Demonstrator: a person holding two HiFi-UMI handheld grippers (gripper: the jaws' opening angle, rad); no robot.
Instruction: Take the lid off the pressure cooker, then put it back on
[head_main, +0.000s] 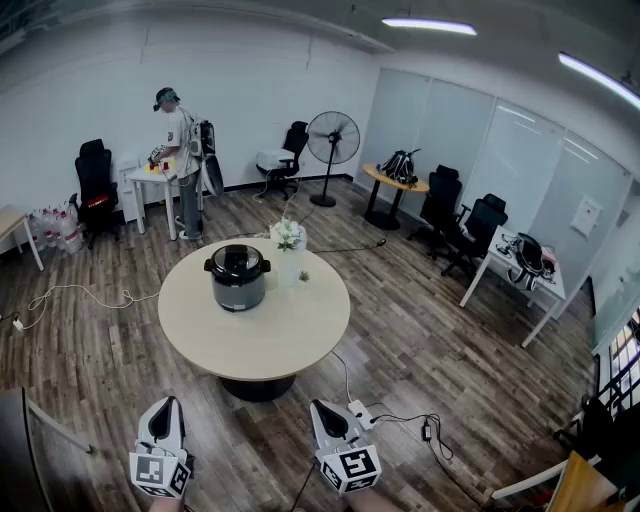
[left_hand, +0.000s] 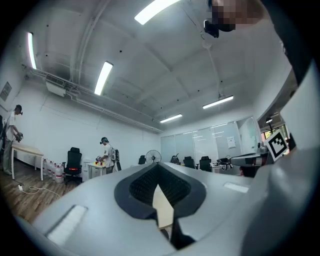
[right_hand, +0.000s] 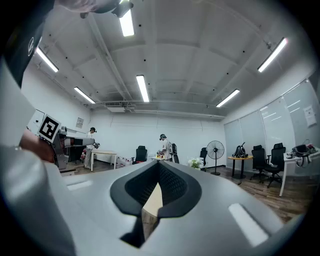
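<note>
Both tools are held low at the near edge of the head view, over the wooden floor and well apart from the round desk. The left tool has its jaws pressed together with nothing between them, and it points slightly upward into the room. The right tool is likewise closed and empty, held about level. Each carries its cube of square markers at the rear.

The pressure cooker stands upright on the far left part of the desk top. Its lid is seated on it, and black handles stick out at both sides. Just beside the cooker, to its right, stands a white vase of flowers.

A white power strip lies on the floor close to the right tool, with a cable running off it. Far back, a person stands by the wall, and a standing fan is near the glass partition.
</note>
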